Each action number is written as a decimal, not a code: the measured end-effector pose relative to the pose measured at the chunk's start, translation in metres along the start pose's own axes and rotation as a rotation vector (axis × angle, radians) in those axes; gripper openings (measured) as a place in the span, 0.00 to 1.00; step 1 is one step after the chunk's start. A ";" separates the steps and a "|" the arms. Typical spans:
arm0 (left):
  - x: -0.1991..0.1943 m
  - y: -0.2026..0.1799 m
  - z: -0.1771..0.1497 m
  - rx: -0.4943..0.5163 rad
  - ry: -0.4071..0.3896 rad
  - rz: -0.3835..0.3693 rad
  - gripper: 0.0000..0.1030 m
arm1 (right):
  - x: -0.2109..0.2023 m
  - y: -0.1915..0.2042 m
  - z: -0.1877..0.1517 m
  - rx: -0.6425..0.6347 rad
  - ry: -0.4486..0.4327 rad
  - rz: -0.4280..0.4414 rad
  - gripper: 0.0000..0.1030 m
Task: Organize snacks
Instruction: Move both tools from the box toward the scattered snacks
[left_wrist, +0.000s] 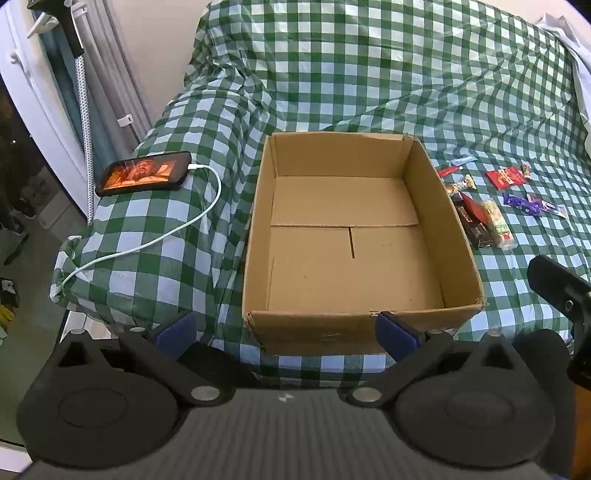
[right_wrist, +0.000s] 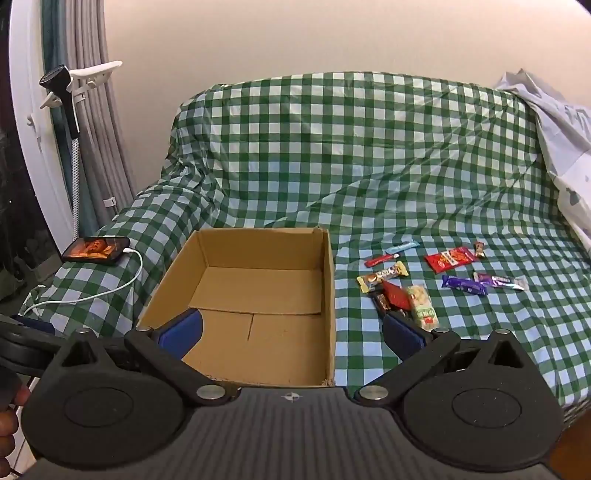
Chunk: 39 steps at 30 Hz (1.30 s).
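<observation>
1. The box (left_wrist: 458, 236) is plain brown cardboard, matt, with rough torn edges.
2. The checked cloth (right_wrist: 369, 166) looks thin and slightly glossy, creased all over.
3. The snacks (right_wrist: 448, 258) sit in shiny plastic and foil wrappers.
4. The phone (left_wrist: 144, 177) has a glossy screen; its cable (left_wrist: 207, 218) is smooth white plastic.
5. The gripper bodies are matt black plastic with metal pivot pins.

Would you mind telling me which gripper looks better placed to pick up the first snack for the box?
Probably the right gripper: its open fingers already frame the nearest snacks, which lie right of the empty cardboard box. The left gripper, also open, faces the box's near wall, with the box between it and the snacks.
</observation>
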<state>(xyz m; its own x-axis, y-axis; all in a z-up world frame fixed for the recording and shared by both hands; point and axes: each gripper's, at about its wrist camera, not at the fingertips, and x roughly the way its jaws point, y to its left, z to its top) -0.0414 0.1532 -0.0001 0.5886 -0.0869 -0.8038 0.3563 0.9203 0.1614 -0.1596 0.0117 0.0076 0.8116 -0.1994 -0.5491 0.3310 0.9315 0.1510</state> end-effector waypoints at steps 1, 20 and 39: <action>0.001 0.000 -0.001 0.002 0.000 0.001 1.00 | 0.001 -0.001 0.000 0.004 0.002 0.002 1.00; 0.022 0.001 0.003 0.035 0.016 0.014 1.00 | 0.018 -0.014 0.001 0.062 0.057 0.035 1.00; 0.124 0.009 0.015 0.023 0.156 0.075 1.00 | 0.116 -0.048 -0.023 0.158 0.228 -0.037 1.00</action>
<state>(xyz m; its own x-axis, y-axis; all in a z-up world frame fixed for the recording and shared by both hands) 0.0459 0.1446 -0.0901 0.4949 0.0433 -0.8679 0.3331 0.9130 0.2355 -0.0923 -0.0486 -0.0826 0.6741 -0.1421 -0.7249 0.4441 0.8621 0.2439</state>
